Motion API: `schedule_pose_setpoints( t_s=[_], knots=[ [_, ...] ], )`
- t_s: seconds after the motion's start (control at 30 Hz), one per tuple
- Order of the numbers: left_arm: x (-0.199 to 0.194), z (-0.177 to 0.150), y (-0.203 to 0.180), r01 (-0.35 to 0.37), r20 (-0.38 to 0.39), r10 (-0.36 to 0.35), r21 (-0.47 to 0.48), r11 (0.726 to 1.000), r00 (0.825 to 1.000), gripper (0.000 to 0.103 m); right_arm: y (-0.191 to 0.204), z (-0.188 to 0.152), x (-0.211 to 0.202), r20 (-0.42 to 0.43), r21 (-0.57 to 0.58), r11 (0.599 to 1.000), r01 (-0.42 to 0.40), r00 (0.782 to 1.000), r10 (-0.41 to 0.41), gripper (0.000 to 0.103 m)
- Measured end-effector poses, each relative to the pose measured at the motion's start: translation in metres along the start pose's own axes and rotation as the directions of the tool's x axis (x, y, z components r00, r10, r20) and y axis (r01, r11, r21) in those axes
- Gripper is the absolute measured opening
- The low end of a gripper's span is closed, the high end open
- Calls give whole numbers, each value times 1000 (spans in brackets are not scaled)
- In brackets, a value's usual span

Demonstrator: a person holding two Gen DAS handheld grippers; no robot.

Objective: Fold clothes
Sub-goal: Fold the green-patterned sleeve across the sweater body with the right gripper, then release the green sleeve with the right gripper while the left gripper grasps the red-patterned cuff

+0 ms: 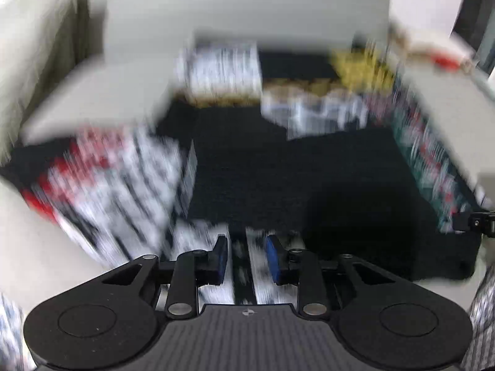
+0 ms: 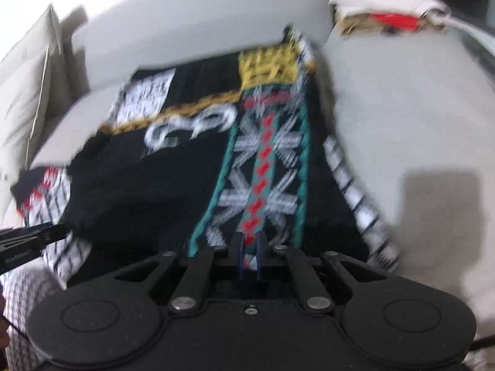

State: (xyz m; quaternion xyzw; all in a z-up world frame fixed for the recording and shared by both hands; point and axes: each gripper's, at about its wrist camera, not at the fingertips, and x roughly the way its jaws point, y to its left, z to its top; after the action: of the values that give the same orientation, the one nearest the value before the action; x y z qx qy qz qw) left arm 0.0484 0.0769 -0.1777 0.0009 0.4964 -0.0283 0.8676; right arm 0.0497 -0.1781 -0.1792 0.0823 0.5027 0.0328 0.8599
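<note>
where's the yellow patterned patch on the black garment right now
In the right wrist view the yellow patterned patch sits at the far end of the black patterned garment, just beyond the teal and red stripe, near the back of the light grey sofa.

**Bright indoor light, heavy motion blur**

Both fisheye views are evenly lit and bright. Motion blur smears the patterned garment (image 1: 278,185) and pale sofa (image 2: 386,108), while each camera's own gripper stays sharp. Edges curve and darken into black corners. A soft grey shadow (image 2: 442,198) falls on the sofa at right.
</note>
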Motion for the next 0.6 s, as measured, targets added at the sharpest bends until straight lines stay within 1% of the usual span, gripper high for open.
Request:
schedule_pose_setpoints(
  t_s=[0.03, 0.1, 0.13, 0.17, 0.2, 0.23, 0.27, 0.3, 0.33, 0.37, 0.4, 0.47, 0.5, 0.57, 0.6],
  knots=[
    [1, -3, 1, -2, 25, 2, -3, 1000, 1000, 30, 3, -3, 9, -29, -13, 1000, 6, 1000, -6, 6],
    [-7, -3, 3, 1, 47, -1, -9, 1000, 999, 29, 10, -3, 4, -17, -33, 999, 27, 999, -28, 7],
    [-12, -3, 6, 2, 60, -1, -18, 1000, 998, 30, 12, -2, -4, -2, -35, 999, 16, 1000, -16, 8],
    [-18, -6, 17, -2, 86, 8, -60, 998, 996, 30, 14, -1, -12, 13, -36, 999, -1, 1000, 1, 11],
    [-23, -10, 28, -6, 111, 17, -103, 995, 994, 31, 16, 0, -21, 28, -36, 999, -17, 999, 18, 17],
    [-29, -13, 39, -8, 135, 28, -145, 989, 990, 33, 18, 1, -30, 48, -28, 999, -43, 998, 44, 21],
    [-34, -16, 51, -9, 159, 39, -188, 982, 987, 42, 19, 3, -39, 73, -20, 998, -67, 995, 68, 34],
    [-40, -20, 62, -9, 182, 52, -229, 973, 982, 54, 21, 5, -47, 104, -13, 996, -92, 990, 92, 49],
    [-46, -23, 73, -7, 205, 65, -271, 963, 977, 56, 22, 7, -56, 137, 1, 993, -121, 983, 120, 56],
    [-51, -26, 85, -5, 227, 79, -312, 950, 971, 58, 22, 9, -63, 167, 25, 988, -154, 975, 147, 69],
    [-57, -30, 96, -1, 248, 95, -352, 936, 964, 58, 21, 11, -66, 189, 57, 981, -186, 967, 173, 73],
    [-67, -36, 119, 10, 283, 126, -433, 901, 951, 58, 18, 15, -70, 223, 124, 962, -244, 951, 212, 73],
    [-64, -39, 135, 23, 279, 131, -488, 872, 951, 58, 18, 15, -69, 225, 142, 957, -252, 950, 217, 73],
    [-57, -46, 166, 58, 277, 135, -591, 805, 951, 56, 20, 16, -66, 225, 173, 949, -262, 949, 221, 72],
    [-52, -48, 179, 74, 276, 133, -629, 774, 952, 54, 20, 16, -65, 225, 189, 945, -267, 948, 223, 72]
  ],
)
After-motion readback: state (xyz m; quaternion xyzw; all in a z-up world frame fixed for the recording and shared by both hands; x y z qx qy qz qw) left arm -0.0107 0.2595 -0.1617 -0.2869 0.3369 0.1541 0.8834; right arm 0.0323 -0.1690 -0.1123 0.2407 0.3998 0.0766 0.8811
